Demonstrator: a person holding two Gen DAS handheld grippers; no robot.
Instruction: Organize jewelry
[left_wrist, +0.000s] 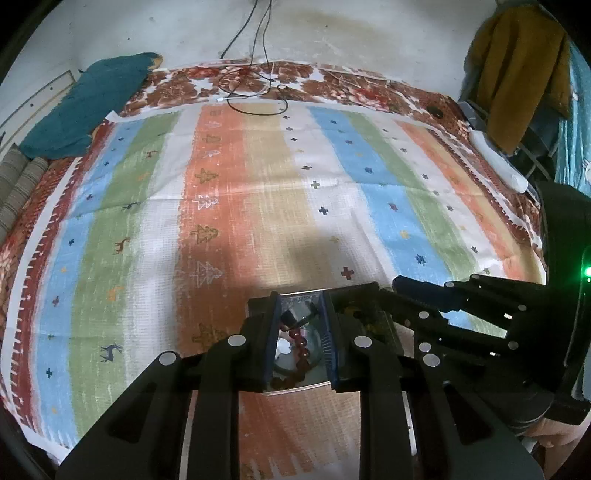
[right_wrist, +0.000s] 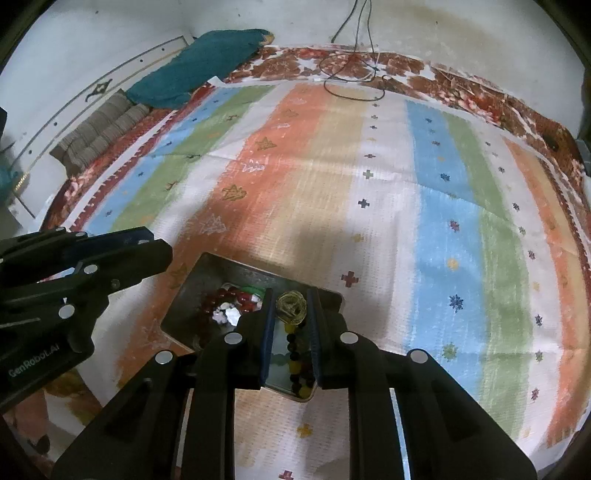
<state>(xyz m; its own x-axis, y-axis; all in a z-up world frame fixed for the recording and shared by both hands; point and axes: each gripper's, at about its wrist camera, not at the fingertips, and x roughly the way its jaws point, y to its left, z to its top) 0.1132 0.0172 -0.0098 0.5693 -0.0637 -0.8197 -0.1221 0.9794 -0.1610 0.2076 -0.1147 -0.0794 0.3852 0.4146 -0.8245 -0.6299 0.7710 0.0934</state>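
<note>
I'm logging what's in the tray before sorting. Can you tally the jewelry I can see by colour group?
Red bead strings: 1
Dark-and-yellow bead strings: 1
Gold coiled pieces: 1
White pieces: 1 cluster; the count within it cannot be told
Total: 4 groups, all in the tray

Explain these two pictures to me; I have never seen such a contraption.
A person holds two hand tools, each with two black jaws and a camera looking along them. One picture looks out from the left gripper, the other from the right gripper; each also catches the other tool at its side. Below lies a striped cloth with a metal tray holding red beads and dark and yellow beads. Both pairs of jaws stand slightly apart above the tray, and neither seems to grip anything.
</note>
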